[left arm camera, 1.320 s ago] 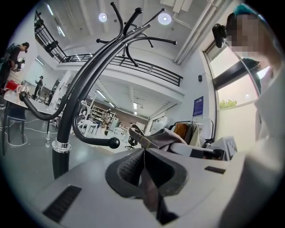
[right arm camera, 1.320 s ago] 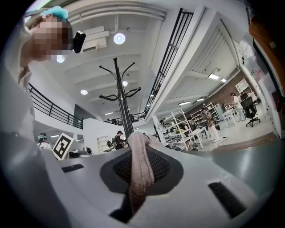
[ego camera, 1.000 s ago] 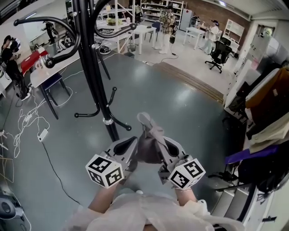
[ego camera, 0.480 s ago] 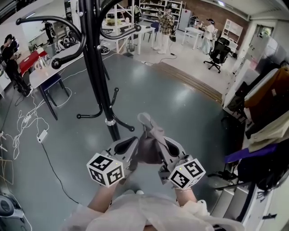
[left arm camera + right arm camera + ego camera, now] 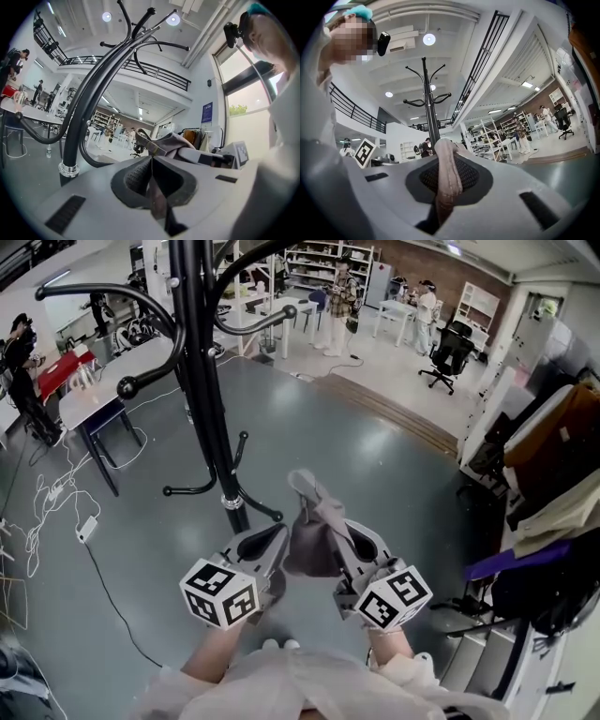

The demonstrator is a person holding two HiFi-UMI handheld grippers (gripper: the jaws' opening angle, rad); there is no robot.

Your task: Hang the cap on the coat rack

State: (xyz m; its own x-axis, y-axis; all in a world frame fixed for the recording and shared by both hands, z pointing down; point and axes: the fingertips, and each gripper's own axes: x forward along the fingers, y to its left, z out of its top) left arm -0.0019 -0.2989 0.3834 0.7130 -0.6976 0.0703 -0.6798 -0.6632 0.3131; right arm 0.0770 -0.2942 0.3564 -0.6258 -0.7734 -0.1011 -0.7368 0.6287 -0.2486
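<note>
The cap (image 5: 314, 531) is soft woven cloth, matt grey-brown. A stitched seam runs along the edge that shows between my right tongs (image 5: 447, 185). The shell of those tongs is smooth matt grey plastic. Their pads (image 5: 464, 173) look like dark rubber with a fine dotted grain. My left tongs (image 5: 151, 176) have the same plastic and the same rough dark lining. The marker cube (image 5: 217, 593) bears flat matt black-and-white print. The coat rack (image 5: 202, 381) is glossy black metal tube, with a bright chrome ring (image 5: 231, 501) low on its pole. The floor (image 5: 375, 465) is smooth and grey with a dull sheen.
</note>
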